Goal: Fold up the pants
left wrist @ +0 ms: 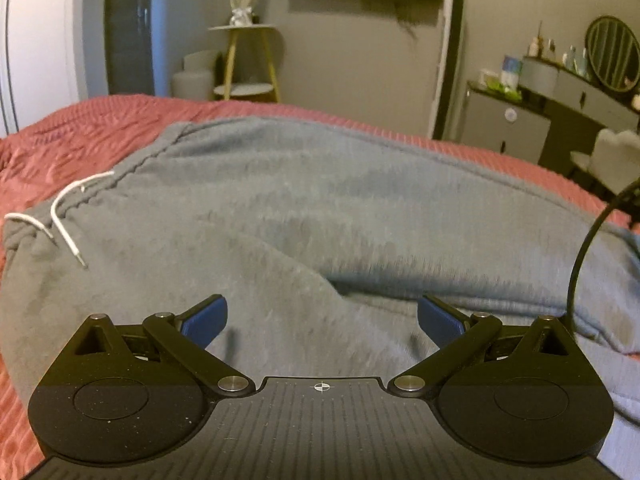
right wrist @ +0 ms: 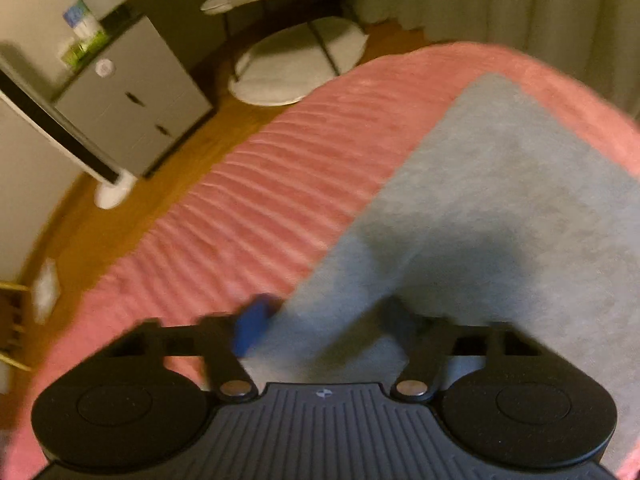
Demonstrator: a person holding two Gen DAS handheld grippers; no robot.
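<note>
Grey sweatpants (left wrist: pixel 304 216) lie across a pink bedspread (left wrist: pixel 100 128), waistband with white drawstring (left wrist: pixel 68 208) at the left. One leg lies over the other. My left gripper (left wrist: pixel 322 320) is open and empty, just above the fabric near the crotch fold. In the right wrist view a pant leg (right wrist: pixel 500 208) stretches away over the bedspread (right wrist: pixel 280 184). My right gripper (right wrist: pixel 324 320) has grey cloth between its fingers; the view is blurred and the right pad is hidden by fabric.
Beyond the bed's far edge stand a yellow-legged side table (left wrist: pixel 248 60), a grey cabinet (left wrist: pixel 508 124) and a vanity with a round mirror (left wrist: pixel 612 52). A white round rug (right wrist: pixel 296 60) and wood floor (right wrist: pixel 192 148) lie past the bed edge. A black cable (left wrist: pixel 588 240) hangs at right.
</note>
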